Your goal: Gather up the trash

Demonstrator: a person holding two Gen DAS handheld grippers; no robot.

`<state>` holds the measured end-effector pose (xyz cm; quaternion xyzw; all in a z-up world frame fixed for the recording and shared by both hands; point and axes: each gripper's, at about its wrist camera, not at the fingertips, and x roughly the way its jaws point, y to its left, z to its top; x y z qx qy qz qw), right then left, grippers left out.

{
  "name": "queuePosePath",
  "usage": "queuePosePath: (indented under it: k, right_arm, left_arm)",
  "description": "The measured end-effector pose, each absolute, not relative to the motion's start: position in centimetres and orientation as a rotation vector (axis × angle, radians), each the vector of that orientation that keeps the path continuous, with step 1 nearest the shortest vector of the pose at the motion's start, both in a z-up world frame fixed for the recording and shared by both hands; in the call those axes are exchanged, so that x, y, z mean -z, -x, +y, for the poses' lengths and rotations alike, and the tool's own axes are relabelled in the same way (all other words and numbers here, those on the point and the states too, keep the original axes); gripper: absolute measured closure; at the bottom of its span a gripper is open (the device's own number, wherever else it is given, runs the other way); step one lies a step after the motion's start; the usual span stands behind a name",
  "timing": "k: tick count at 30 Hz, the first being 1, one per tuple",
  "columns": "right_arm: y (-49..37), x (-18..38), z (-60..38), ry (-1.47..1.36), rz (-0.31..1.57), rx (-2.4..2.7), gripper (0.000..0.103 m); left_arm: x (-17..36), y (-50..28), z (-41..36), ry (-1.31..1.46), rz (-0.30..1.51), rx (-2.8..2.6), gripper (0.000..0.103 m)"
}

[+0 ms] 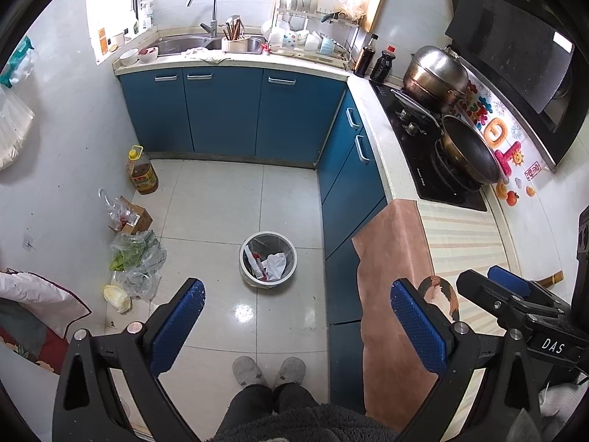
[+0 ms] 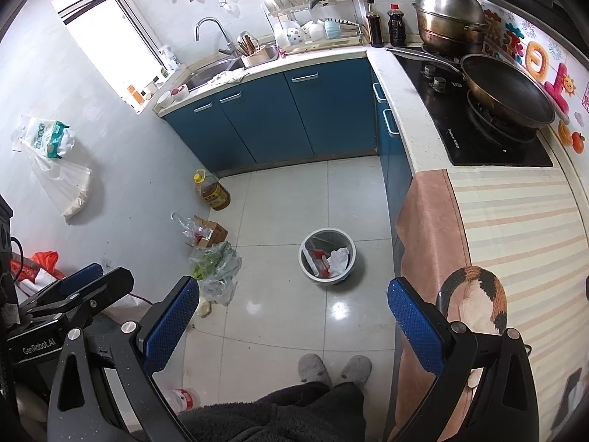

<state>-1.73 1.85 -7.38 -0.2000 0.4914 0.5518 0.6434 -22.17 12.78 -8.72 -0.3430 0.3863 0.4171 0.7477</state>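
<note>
Both tools are spread wide and holding nothing. The trash bin [image 1: 268, 259] sits mid-frame on the floor, ahead of and below the left tool [image 1: 296, 335]. In the right wrist view it lies between the right tool's [image 2: 294, 326] fingers, so neither looks clearly nearer.

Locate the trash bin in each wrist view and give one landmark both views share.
Left wrist view: trash bin on the floor tiles, centre of the picture, between the open finger pads.
Right wrist view: trash bin on the floor, slightly right of centre.
Shared landmark: yellow-capped oil jug by the blue cabinets, left of the bin.
</note>
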Motion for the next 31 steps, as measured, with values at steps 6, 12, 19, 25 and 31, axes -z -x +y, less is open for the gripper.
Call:
queuePosePath:
  k: [6, 12, 19, 25, 31]
  right_arm:
    - [1.54, 7.51, 1.83, 0.452, 1.126, -1.257, 0.000]
    - [1.60, 7.51, 1.78, 0.453, 1.131, -1.259, 0.000]
    - [1.63, 7.41, 1.90, 0.452, 1.135, -1.260, 0.000]
    - [1.49, 7.46, 1.83, 0.451, 1.137, -1.258, 0.000]
    - [1.42, 7.49, 1.68, 0.452, 1.135, -1.259, 0.000]
  left_arm:
    - [8.83, 22.29, 12.94, 0.748, 0.849, -0.906, 0.000]
    - [8.89, 22.42, 13.10, 0.744, 0.853, -0.906, 0.000]
    - [8.90, 22.50, 13.11, 0.745, 0.856, -0.905, 0.000]
    - [8.91, 22.51, 13.11, 0.745, 0.858, -0.903, 0.000]
    - [9.10, 22.59, 12.85, 0.741, 0.852, -0.905, 0.000]
